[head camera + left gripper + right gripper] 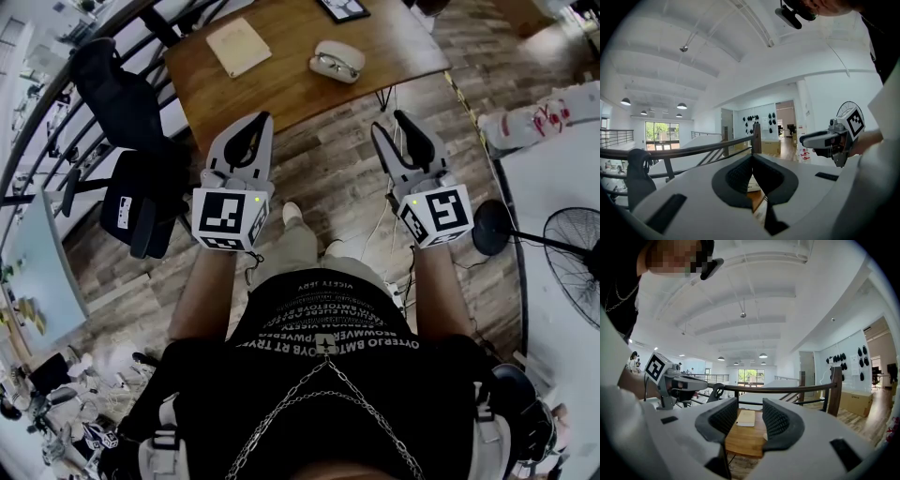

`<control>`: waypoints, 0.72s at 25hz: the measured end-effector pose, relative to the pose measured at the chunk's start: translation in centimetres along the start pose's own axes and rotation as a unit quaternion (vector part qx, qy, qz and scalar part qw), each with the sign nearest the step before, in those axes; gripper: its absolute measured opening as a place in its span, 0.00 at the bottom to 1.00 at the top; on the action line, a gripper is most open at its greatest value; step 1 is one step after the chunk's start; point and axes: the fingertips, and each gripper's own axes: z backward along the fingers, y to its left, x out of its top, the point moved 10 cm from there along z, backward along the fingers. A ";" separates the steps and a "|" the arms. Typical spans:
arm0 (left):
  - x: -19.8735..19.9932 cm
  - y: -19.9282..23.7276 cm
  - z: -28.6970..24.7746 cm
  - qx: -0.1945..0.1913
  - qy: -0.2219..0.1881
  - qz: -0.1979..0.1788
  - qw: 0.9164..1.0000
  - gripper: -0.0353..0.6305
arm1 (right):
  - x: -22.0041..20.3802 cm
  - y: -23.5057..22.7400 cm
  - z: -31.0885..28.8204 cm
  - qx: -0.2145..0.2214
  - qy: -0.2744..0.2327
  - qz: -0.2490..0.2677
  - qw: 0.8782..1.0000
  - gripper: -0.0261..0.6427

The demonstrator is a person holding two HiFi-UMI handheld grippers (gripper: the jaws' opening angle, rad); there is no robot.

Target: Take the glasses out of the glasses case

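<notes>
Closest to the head camera is the person's black shirt (pixel 319 370). Just beyond it, both grippers are held side by side over the wooden floor (pixel 328 178), short of the worktop (pixel 281 98). The left gripper (pixel 259 125) has its fingers together, tips touching, with nothing between them. The right gripper (pixel 388 122) has its fingers apart and empty. In the right gripper view, the gap between the fingers shows only the bare worktop and a tan notebook (pixel 746 418) far ahead. The glasses case (pixel 336 58) lies on the worktop well ahead of all four fingertips, between the lines of the two grippers and somewhat nearer the right fingers. The case appears to be open, with the glasses (pixel 334 67) lying inside it. The notebook lies to the left of the case, roughly ahead of the left fingers. Judged from this layout, the task is at the approach step and no contact has been made. The next move calls for carrying both grippers forward and down to the case. The left fingers must part before they can steady the case. The right fingers should then straddle a thin part of the frame and lift it without dragging the case.
</notes>
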 end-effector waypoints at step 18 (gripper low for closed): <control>0.1 0.1 0.0 0.001 0.000 0.001 1.000 0.09 | 0.2 -0.1 -0.1 -0.003 0.000 -0.002 1.000 0.28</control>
